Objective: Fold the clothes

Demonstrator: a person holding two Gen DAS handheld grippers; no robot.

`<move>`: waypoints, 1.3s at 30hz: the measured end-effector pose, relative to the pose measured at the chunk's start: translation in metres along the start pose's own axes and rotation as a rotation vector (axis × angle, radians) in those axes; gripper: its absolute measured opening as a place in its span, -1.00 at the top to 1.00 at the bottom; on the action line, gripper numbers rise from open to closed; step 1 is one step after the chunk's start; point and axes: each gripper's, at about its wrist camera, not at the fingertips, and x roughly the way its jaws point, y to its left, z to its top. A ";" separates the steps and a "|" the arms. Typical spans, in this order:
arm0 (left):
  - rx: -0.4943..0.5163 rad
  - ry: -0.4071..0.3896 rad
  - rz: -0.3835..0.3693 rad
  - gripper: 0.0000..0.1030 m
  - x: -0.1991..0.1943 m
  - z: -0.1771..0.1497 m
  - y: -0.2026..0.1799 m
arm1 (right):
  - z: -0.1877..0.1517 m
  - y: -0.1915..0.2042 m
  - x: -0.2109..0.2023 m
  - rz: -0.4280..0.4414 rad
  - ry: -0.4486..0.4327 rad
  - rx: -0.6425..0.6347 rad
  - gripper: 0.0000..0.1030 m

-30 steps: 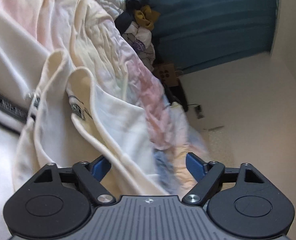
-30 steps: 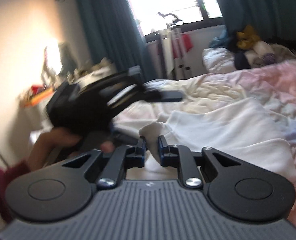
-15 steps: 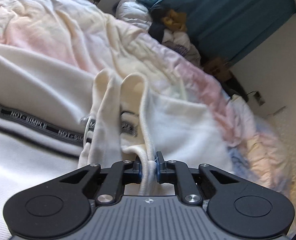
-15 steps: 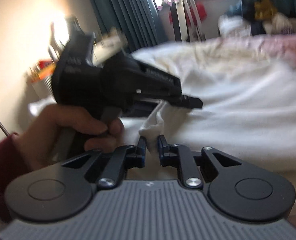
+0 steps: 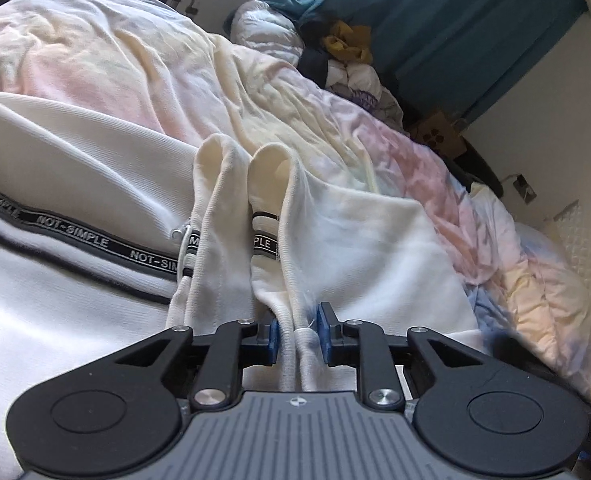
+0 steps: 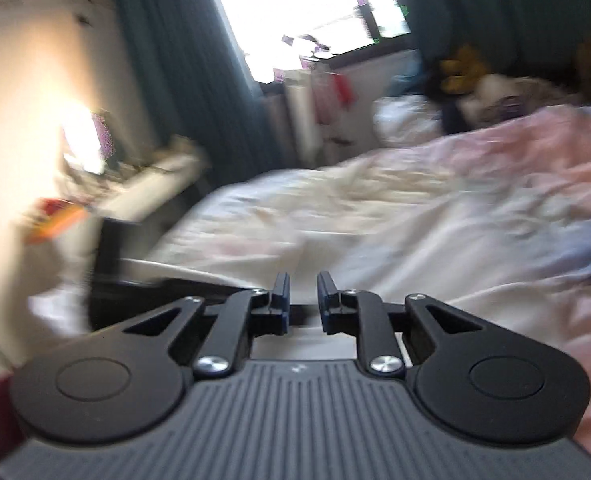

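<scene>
Clothes for folding come down to one white sweatshirt (image 5: 95, 168), a soft, finely ribbed knit spread across the bed just ahead of me. Its thick ribbed hem (image 5: 301, 344) is bunched into two rounded folds, and my left gripper (image 5: 298, 336) has its blue-padded jaws pressed narrow on that hem, with the cloth running between them and back under my body. A dark woven tape (image 5: 75, 236) crosses the chest and reads "NOT-SIMPLE" in pale capitals, repeated along its length; the same tape shows again on the folds, where only "PLE" can be read. Under the sweatshirt lies a crumpled quilt (image 5: 435, 168), thin and creased, washed in pink, cream and pale blue. At the far end sits a heap of other laundry (image 5: 347, 60), white, dark and mustard yellow, against teal curtains (image 5: 475, 20). My right gripper (image 6: 302, 296) hangs above the bed with its jaws a narrow gap apart and nothing between them; that view is smeared with blur. White cloth lies beyond its fingertips, and a bright window (image 6: 295, 8) glares between dark curtains, with a cluttered shelf (image 6: 127, 188) off to one side whose contents I cannot make out.
</scene>
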 end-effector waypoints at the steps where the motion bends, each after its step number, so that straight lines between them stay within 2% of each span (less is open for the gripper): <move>1: -0.001 -0.006 0.003 0.52 -0.005 -0.001 0.000 | -0.002 -0.007 0.011 -0.036 0.023 0.016 0.64; 4: -0.013 -0.012 0.043 0.27 -0.024 -0.005 -0.002 | -0.015 -0.026 0.038 -0.118 0.113 0.073 0.68; 5: -0.021 -0.011 0.062 0.25 -0.032 -0.005 -0.003 | -0.021 -0.031 0.045 -0.125 0.138 0.091 0.69; 6: -0.037 -0.008 0.080 0.25 -0.041 -0.004 -0.004 | -0.023 -0.033 0.049 -0.127 0.147 0.093 0.71; 7: -0.054 -0.015 0.074 0.16 -0.055 -0.004 -0.005 | -0.025 -0.032 0.050 -0.129 0.146 0.083 0.72; 8: -0.071 -0.024 0.068 -0.06 -0.069 -0.004 -0.006 | -0.026 -0.030 0.051 -0.131 0.146 0.074 0.72; 9: -0.085 -0.039 0.068 -0.18 -0.085 -0.004 -0.005 | -0.028 -0.029 0.052 -0.132 0.146 0.064 0.72; 10: -0.094 -0.053 0.089 -0.34 -0.101 -0.005 -0.002 | -0.029 -0.028 0.052 -0.136 0.146 0.055 0.72; 12: -0.108 -0.078 0.154 -0.42 -0.131 -0.006 0.004 | -0.030 -0.025 0.052 -0.144 0.147 0.037 0.71; 14: -0.169 -0.103 0.198 -0.62 -0.160 -0.008 0.021 | -0.030 -0.024 0.048 -0.144 0.152 0.033 0.71; 15: -0.205 -0.116 0.219 -0.66 -0.174 -0.009 0.030 | -0.030 -0.023 0.046 -0.143 0.154 0.033 0.71; 18: -0.465 -0.158 0.228 -0.68 -0.215 -0.015 0.074 | -0.029 -0.025 0.047 -0.142 0.159 0.033 0.71; 20: -0.650 -0.184 0.183 -0.69 -0.236 -0.024 0.106 | -0.028 -0.026 0.045 -0.142 0.161 0.041 0.71; 22: -0.789 -0.207 0.145 -0.72 -0.251 -0.036 0.128 | -0.028 -0.026 0.044 -0.143 0.164 0.052 0.71; 23: -0.852 -0.218 0.131 -0.85 -0.258 -0.042 0.139 | -0.028 -0.026 0.044 -0.145 0.165 0.056 0.71; 25: -0.902 -0.228 0.168 -0.93 -0.264 -0.051 0.152 | -0.028 -0.025 0.043 -0.149 0.165 0.059 0.71; 27: -0.931 -0.229 0.197 -0.93 -0.263 -0.056 0.165 | -0.028 -0.024 0.043 -0.151 0.166 0.055 0.70; 29: -0.978 -0.230 0.171 -0.91 -0.256 -0.057 0.181 | -0.028 -0.024 0.043 -0.149 0.166 0.054 0.69; 31: -1.025 -0.282 0.137 -0.90 -0.251 -0.055 0.193 | -0.028 -0.024 0.042 -0.146 0.166 0.058 0.67; 34: -1.010 -0.361 0.114 -0.88 -0.245 -0.042 0.201 | -0.028 -0.022 0.042 -0.139 0.164 0.061 0.66; 36: -0.988 -0.432 0.119 -0.72 -0.244 -0.034 0.204 | -0.028 -0.021 0.042 -0.120 0.158 0.063 0.66; 38: -0.983 -0.487 0.200 -0.40 -0.245 -0.026 0.207 | -0.028 -0.015 0.043 -0.092 0.154 0.047 0.66; 39: -0.978 -0.511 0.236 -0.37 -0.247 -0.023 0.208 | -0.028 -0.009 0.043 -0.076 0.151 0.028 0.65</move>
